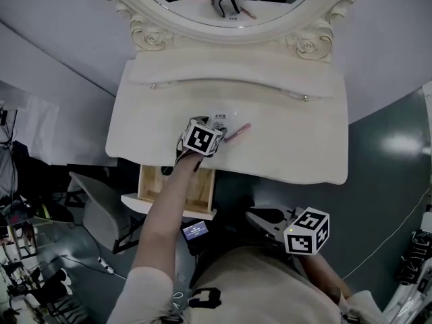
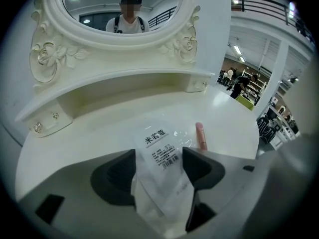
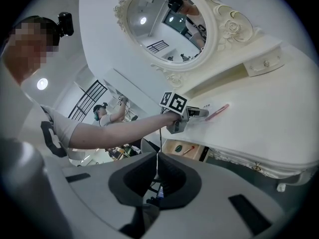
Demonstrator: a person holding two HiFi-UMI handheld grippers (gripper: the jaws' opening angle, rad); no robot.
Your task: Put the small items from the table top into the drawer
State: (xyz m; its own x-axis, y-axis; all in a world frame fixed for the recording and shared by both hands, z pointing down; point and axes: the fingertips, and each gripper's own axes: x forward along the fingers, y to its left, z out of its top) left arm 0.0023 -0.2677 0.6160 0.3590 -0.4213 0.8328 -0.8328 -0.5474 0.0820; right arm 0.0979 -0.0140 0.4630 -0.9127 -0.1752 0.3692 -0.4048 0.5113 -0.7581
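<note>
**Containers**
- Drawer [image 3: 170, 147]: open, of pale wood, under the table's front edge, below and behind the left gripper [image 2: 158, 156]. The right gripper view showed two things inside, a small round green item [image 3: 179, 148] and, just beside it, a thin reddish stick [image 3: 189, 150]. In the head view the person's left arm covered most of the inside.
- Packet [image 2: 162, 148]: a clear flat bag with a white sheet or label inside. It lay on the table [image 1: 290, 147], running back between the left gripper's jaws towards its body.

**Writing**
- Packet label: three bold Chinese characters at the top, with several lines of small print and a barcode below. The small print was too fine to read.
- Each gripper's cube bore black-and-white square markers.

**Other items**
- Tube [image 2: 201, 135]: a slim pink tube lying on the table just past the left gripper's right-hand jaw, beside the packet and apart from it.

**Tools**
- Left gripper: tilted down over the table, jaws spread wide on either side of the packet. No view showed whether the pads touched its edges.
- Right gripper [image 3: 155, 158]: held low in front of the table, well away from the drawer and the left gripper. Its jaws were drawn together with nothing between them.
</note>
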